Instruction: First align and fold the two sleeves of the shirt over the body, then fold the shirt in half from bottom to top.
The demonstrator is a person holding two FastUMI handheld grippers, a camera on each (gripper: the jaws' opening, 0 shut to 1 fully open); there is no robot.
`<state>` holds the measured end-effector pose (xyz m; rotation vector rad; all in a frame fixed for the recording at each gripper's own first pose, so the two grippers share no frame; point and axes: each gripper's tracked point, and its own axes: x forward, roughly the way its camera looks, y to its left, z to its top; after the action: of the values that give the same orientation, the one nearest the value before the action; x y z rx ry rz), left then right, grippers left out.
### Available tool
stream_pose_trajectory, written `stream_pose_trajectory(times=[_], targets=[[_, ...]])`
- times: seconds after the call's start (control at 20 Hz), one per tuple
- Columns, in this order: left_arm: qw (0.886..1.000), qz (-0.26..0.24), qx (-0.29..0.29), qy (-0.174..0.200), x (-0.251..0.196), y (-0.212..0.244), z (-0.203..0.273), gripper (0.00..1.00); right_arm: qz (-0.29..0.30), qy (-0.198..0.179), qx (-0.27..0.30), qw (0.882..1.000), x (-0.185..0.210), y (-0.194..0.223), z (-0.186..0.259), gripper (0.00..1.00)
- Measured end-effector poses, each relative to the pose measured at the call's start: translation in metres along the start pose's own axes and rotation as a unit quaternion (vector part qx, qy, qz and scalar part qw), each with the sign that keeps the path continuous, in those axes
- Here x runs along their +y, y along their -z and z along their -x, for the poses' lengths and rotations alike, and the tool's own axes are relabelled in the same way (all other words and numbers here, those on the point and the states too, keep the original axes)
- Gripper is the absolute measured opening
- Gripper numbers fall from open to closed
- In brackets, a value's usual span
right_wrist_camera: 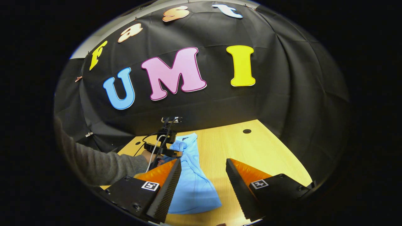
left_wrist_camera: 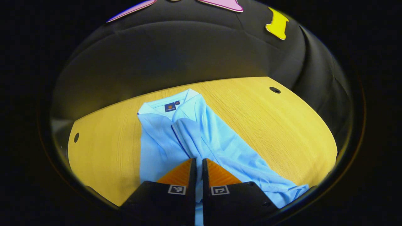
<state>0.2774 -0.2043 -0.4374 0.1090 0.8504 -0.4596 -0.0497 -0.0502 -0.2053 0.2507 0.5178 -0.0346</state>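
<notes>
A light blue polo shirt (left_wrist_camera: 201, 138) lies on the wooden table (left_wrist_camera: 276, 125), collar toward the far wall, with one sleeve folded across its body. My left gripper (left_wrist_camera: 199, 160) hovers over the shirt's middle, shut with a strip of the blue cloth pinched between its fingers. In the right gripper view the shirt (right_wrist_camera: 194, 185) runs away from me, its hem end rumpled near my fingers. My right gripper (right_wrist_camera: 203, 171) is open above that lower part of the shirt, touching nothing. Farther off, the left gripper (right_wrist_camera: 165, 147) and the hand holding it sit over the shirt.
The table has a round cable hole (left_wrist_camera: 274, 90) at the far right and another hole (left_wrist_camera: 76, 137) at the left edge. A grey-sleeved arm (right_wrist_camera: 100, 166) reaches in from the left. The black cloth wall (right_wrist_camera: 282, 103) stands right behind the table.
</notes>
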Motion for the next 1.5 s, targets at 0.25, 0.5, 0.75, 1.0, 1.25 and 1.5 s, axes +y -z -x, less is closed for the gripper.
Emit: stream_pose_trajectory(times=[0.25,0.5,0.75,1.0,1.25,1.5], targets=[[0.997,-0.042,-0.045,-0.041,0.004,-0.009,0.031,0.98,0.008,0.003,0.012,1.000,0.002,0.010,-0.004,0.90],[0.997,-0.035,-0.058,-0.043,0.006,0.046,0.125,0.96,0.024,0.030,0.115,0.993,-0.017,0.090,-0.015,0.90],[0.997,0.002,-0.011,-0.079,0.038,0.160,0.221,0.97,0.047,0.034,0.206,0.977,-0.020,0.166,-0.014,0.91],[0.990,0.060,0.077,-0.102,0.055,0.274,0.272,0.97,0.053,0.050,0.270,0.960,-0.024,0.211,-0.019,0.92],[0.986,0.080,0.111,-0.092,0.054,0.309,0.283,0.97,0.056,0.049,0.304,0.950,-0.018,0.233,-0.020,0.92],[0.986,0.101,0.111,-0.076,0.045,0.312,0.276,0.92,0.062,0.057,0.329,0.941,-0.020,0.248,-0.021,0.92]])
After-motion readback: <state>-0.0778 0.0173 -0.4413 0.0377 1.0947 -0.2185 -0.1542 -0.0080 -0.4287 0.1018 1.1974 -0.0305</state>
